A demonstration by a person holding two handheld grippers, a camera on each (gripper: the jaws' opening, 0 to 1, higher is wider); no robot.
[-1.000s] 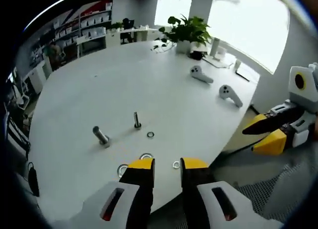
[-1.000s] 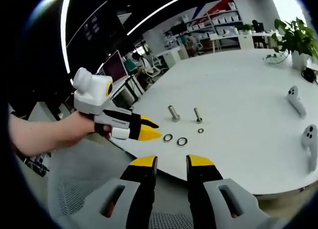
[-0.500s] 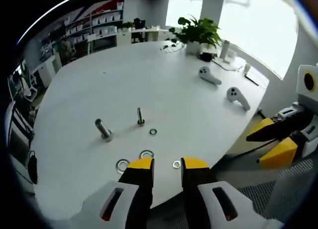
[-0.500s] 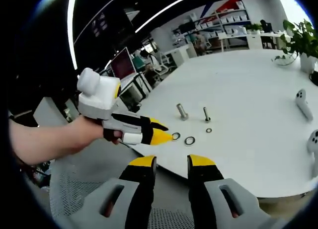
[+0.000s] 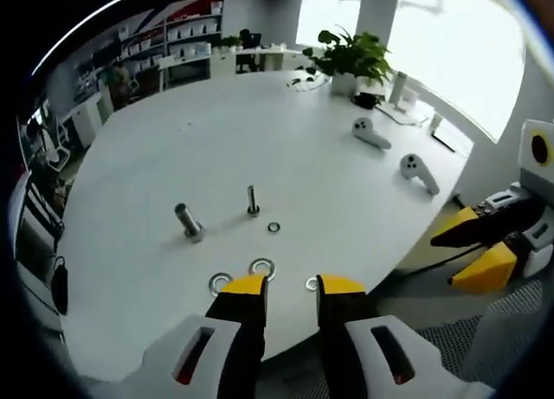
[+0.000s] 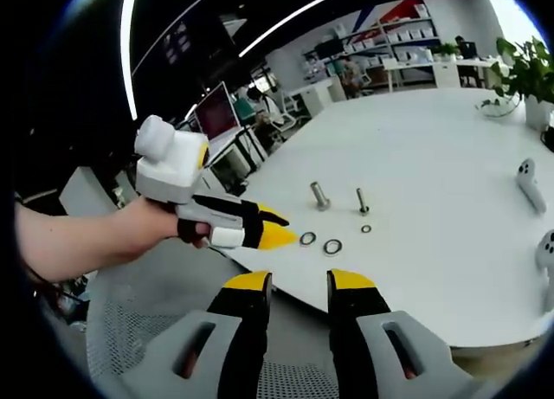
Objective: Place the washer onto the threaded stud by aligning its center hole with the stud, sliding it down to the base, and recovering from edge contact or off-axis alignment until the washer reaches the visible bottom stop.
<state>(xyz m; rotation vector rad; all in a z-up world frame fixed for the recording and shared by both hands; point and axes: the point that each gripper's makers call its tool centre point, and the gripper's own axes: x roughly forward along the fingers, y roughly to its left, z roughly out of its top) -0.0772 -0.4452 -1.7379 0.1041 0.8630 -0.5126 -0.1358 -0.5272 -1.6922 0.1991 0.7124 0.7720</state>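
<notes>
Little is being changed since a moment ago: both views are only drifting slightly. Nothing is being held by the left gripper [image 5: 290,284] or right gripper [image 6: 299,279], jaws slightly parted. Beyond, washers [image 5: 262,267] are lying near the upright threaded stud [image 5: 252,200] on the table [image 5: 216,139].

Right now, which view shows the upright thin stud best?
The left gripper view: the thin stud stands nearer and larger, clear of both tools. In the right gripper view it is smaller and farther off.
</notes>
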